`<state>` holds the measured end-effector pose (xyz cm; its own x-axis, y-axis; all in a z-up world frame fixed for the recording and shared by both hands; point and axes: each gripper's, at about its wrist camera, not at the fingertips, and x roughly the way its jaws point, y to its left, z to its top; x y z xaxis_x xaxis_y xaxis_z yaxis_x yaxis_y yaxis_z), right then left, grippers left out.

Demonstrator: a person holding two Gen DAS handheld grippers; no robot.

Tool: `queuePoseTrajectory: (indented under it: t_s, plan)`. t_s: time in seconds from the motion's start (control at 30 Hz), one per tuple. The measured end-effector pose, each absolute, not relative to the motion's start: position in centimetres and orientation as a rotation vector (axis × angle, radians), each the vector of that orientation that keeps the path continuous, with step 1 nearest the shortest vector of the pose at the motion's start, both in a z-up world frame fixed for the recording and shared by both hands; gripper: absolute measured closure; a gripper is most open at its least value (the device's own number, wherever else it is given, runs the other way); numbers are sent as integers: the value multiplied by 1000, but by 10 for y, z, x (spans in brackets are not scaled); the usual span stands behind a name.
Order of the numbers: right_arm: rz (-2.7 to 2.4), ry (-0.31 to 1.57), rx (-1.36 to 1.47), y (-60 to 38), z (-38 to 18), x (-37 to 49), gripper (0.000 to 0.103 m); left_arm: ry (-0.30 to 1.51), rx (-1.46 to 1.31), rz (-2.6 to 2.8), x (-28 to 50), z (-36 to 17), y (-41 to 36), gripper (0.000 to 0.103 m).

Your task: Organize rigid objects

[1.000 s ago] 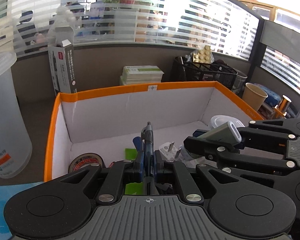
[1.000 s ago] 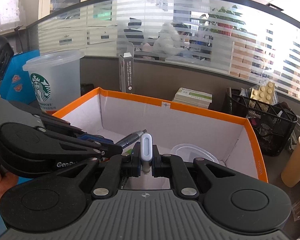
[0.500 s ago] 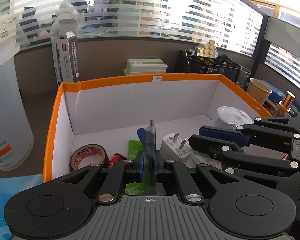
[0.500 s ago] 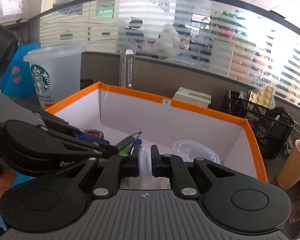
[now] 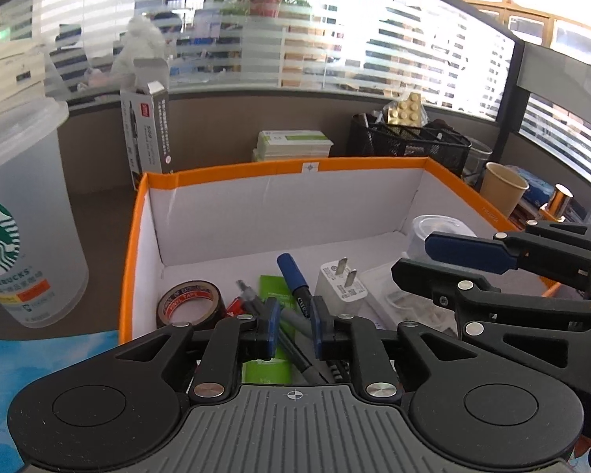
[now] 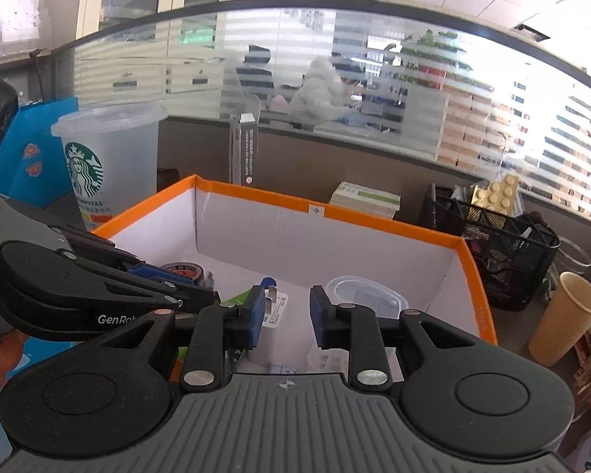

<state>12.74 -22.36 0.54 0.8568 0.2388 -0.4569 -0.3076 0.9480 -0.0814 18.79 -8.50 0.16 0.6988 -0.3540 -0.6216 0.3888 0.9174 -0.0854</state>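
Both tongs hover over the orange-rimmed box point(image 5: 358, 165); left tongs point(image 5: 293, 325) opening, empty above the pens point(image 5: 295, 283). Right tongs point(image 6: 285, 317) opening too, gripping nothing; white plug point(image 6: 274, 315) lies below.

Blue-capped marker point(image 5: 295, 283), white plug point(image 5: 341, 289), tape roll point(image 5: 189, 303) lie in orange-rimmed box point(image 5: 232, 169).

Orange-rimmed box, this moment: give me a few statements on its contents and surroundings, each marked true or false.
1. A roll of tape lies in the box. True.
2. The white plug stands outside the box. False: it lies inside, beside the blue marker.
3. The left gripper clamps the marker. False: its jaws are opening, nothing pressed.
4. A paper cup stands outside the box. True.
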Motion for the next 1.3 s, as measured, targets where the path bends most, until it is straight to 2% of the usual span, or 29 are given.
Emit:
queuePoseTrajectory:
  t_s: [0.07,0.1,0.33,0.37,0.43,0.5,0.53,0.57,0.6,0.7,1.0,1.3]
  plan:
    - [285,445,-155,-224,10,120,75,672,54,-413,182,6,-84,83]
    - [283,439,-155,-224,12,117,74,665,54,-412,178,8,-84,78]
    - [260,393,-142,-229,25,92,68,603,64,-360,154,22,-78,34]
    - [251,384,-139,-231,27,88,63,593,65,-355,151,24,-76,31]
    - [233,365,-133,-234,30,79,55,580,68,-331,144,26,-74,17]
    - [212,346,-125,-238,32,70,34,566,70,-311,137,27,-71,9]
    - [205,335,-117,-239,32,65,27,561,70,-308,133,27,-70,4]
    - [201,322,-106,-241,32,59,14,557,68,-306,130,26,-69,2]
    - [198,314,-98,-243,31,55,7,555,67,-300,127,25,-69,1]
    - [184,303,-82,-244,26,39,0,566,70,-274,117,22,-69,0]
    - [170,343,-27,-246,5,11,0,594,15,-233,97,17,-54,0]
    - [163,327,-29,-243,8,-2,0,580,11,-224,84,23,-48,0]
